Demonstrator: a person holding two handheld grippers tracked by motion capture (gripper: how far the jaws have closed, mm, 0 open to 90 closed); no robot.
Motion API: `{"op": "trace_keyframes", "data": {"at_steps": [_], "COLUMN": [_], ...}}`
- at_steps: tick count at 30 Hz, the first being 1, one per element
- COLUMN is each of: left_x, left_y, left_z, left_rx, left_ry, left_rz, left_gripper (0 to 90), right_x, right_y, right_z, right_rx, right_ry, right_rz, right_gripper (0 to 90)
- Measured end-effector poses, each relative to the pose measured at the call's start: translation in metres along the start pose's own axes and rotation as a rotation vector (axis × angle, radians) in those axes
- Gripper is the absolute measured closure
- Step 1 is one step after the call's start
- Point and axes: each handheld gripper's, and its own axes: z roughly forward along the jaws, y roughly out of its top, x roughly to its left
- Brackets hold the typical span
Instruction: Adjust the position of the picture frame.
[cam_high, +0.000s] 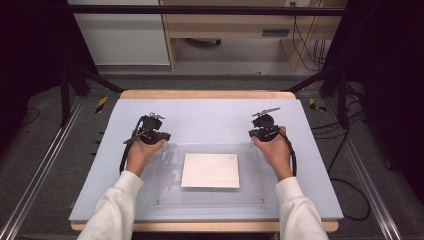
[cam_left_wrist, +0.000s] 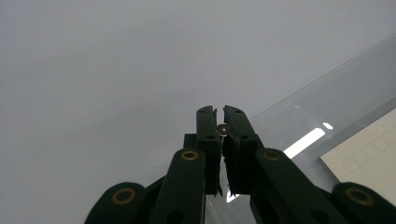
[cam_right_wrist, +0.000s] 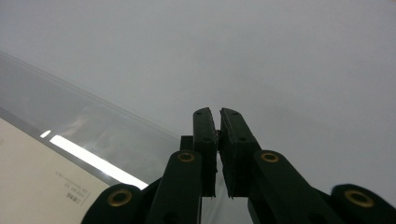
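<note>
Right now I have both hands resting on the pale grey table, one at each far corner of the clear acrylic plate that lies flat on it. From the high view I can see the whole layout: the square cream-white card sits in the middle of the plate, the left tongs are just off the plate's far left corner, and the right tongs are just off its far right corner, well apart from each other. White sleeves run in from the bottom edge.

What that view cannot settle is how the jaws stand; the two gripper views do. In the left gripper view the left tongs are closed, the black jaws nearly touching with only a sliver of light between them, and a small brass-coloured screw head shows in that sliver. Nothing is gripped. The plate's edge runs diagonally at the right, and the card there shows a faint printed grid of small squares.

In the right gripper view the right tongs are likewise closed on nothing, tips over bare table. The card fills the lower left corner, bearing a few lines of tiny print too small to read.
</note>
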Motion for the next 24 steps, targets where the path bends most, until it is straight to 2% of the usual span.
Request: {"op": "trace_keyframes", "data": {"at_steps": [8,10,13,16,19,24], "left_x": [0.0,0.0,0.0,0.0,0.0,0.001], "left_y": [0.0,0.0,0.0,0.0,0.0,0.0], "left_z": [0.001,0.001,0.001,0.001,0.001,0.002], "left_rx": [0.001,0.004,0.004,0.004,0.004,0.008], "left_ry": [0.0,0.001,0.001,0.001,0.0,-0.002], "left_rz": [-0.005,-0.001,-0.003,-0.005,-0.005,-0.006], "left_gripper": [84.9,84.9,84.9,84.9,84.9,84.9], "right_x": [0.002,0.004,0.006,0.009,0.014,0.024], "right_y": [-0.001,-0.001,-0.003,-0.008,-0.02,-0.053], "right_z": [-0.001,-0.003,-0.01,-0.02,-0.037,-0.07], "right_rx": [-0.005,-0.016,-0.066,-0.097,-0.146,-0.239], "right_ry": [-0.014,-0.024,-0.032,-0.048,-0.077,-0.076], "right_rz": [-0.024,-0.041,-0.067,-0.086,-0.114,-0.164], "right_gripper": [83.7,79.8,72.0,66.0,57.4,46.0]}}
